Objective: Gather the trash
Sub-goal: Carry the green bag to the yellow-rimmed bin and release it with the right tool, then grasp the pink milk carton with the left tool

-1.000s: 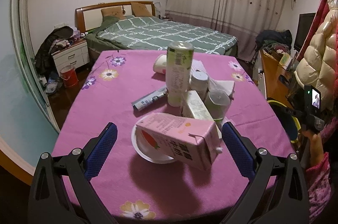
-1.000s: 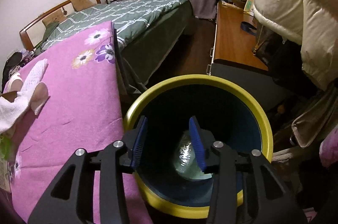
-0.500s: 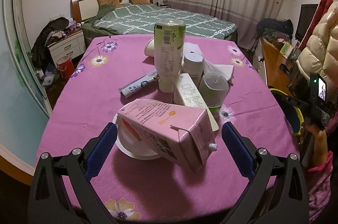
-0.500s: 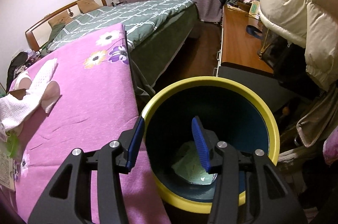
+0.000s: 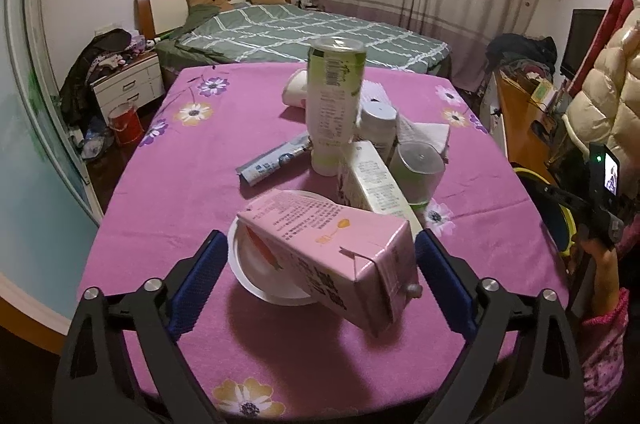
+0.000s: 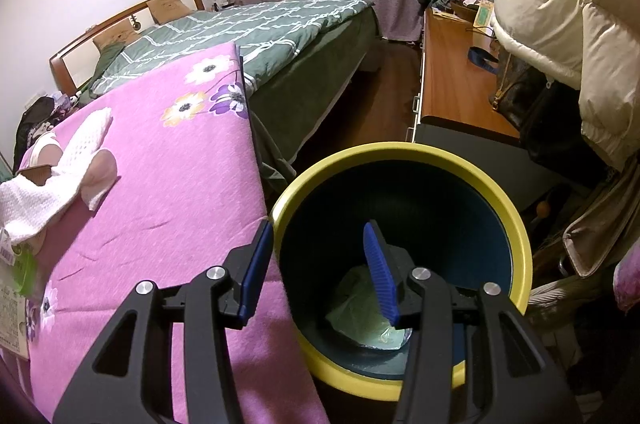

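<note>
Pink cardboard fills the lower middle of the left wrist view: a milk carton lies on its side, leaning with one end on a white paper plate so that its gabled end with the small cap points to the lower right. The left gripper stands around it, one blue pad at each side, and its jaws have just been closing in; the right pad seems to be at the carton's edge, the left pad is clearly apart from it, so I judge the carton is framed but not yet squeezed. I think this carton is chosen because it is the nearest piece and lies free in front of the pile. Behind it, toward the centre of the frame, stand a tall green can, a pale box, an upturned clear cup and a tissue, with a flat wrapper to the left, all on the purple flowered tablecloth. In the right wrist view the right gripper hangs half open and empty over the yellow-rimmed bin in the lower centre, beside the table edge. A crumpled greenish wrapper lies at the bottom, so the bin probably waits there for the next piece.
</note>
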